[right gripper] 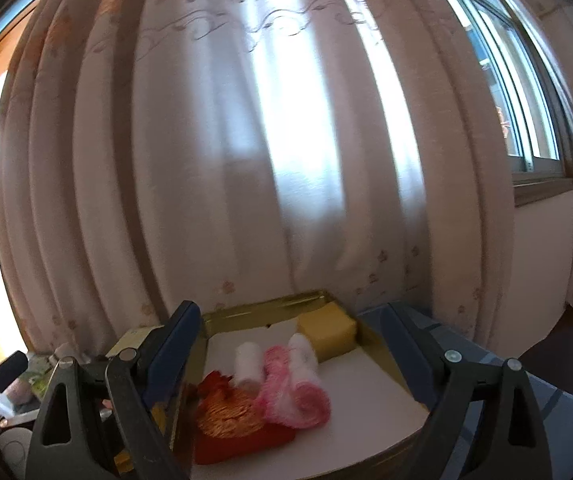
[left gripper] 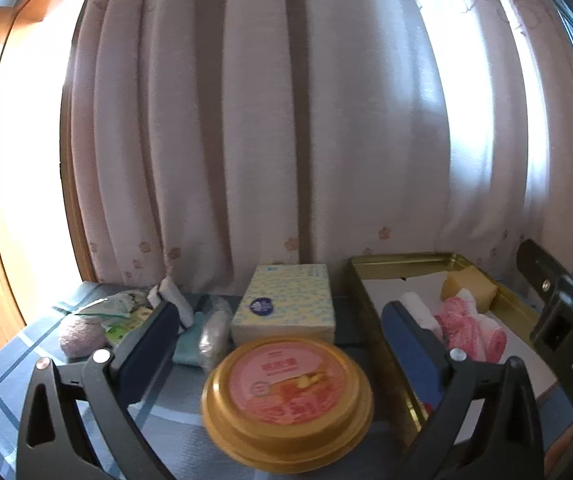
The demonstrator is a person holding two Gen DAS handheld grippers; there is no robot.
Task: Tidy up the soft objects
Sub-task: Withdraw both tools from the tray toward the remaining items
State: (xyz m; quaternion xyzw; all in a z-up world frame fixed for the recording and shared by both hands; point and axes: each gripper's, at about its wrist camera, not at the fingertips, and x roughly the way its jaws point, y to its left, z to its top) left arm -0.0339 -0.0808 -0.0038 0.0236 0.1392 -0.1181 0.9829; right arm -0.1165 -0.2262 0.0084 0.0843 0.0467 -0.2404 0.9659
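Observation:
A gold tin tray (left gripper: 390,260) with a white liner holds a yellow sponge (left gripper: 468,286), a pink rolled towel (left gripper: 466,328) and a white roll (left gripper: 416,308). In the right wrist view the tray (right gripper: 298,300) also holds a red and gold tasselled item (right gripper: 230,420) beside the pink towel (right gripper: 294,392), the white roll (right gripper: 248,364) and the sponge (right gripper: 326,332). My left gripper (left gripper: 282,312) is open and empty above a round gold tub (left gripper: 286,400). My right gripper (right gripper: 290,320) is open and empty over the tray.
On the blue plaid cloth (left gripper: 2,376) left of the tray lie a tissue pack (left gripper: 286,304), a teal cloth (left gripper: 188,344), a clear-wrapped item (left gripper: 214,332), a pink puff (left gripper: 80,336) and green packets (left gripper: 118,312). Curtains (left gripper: 286,120) hang behind.

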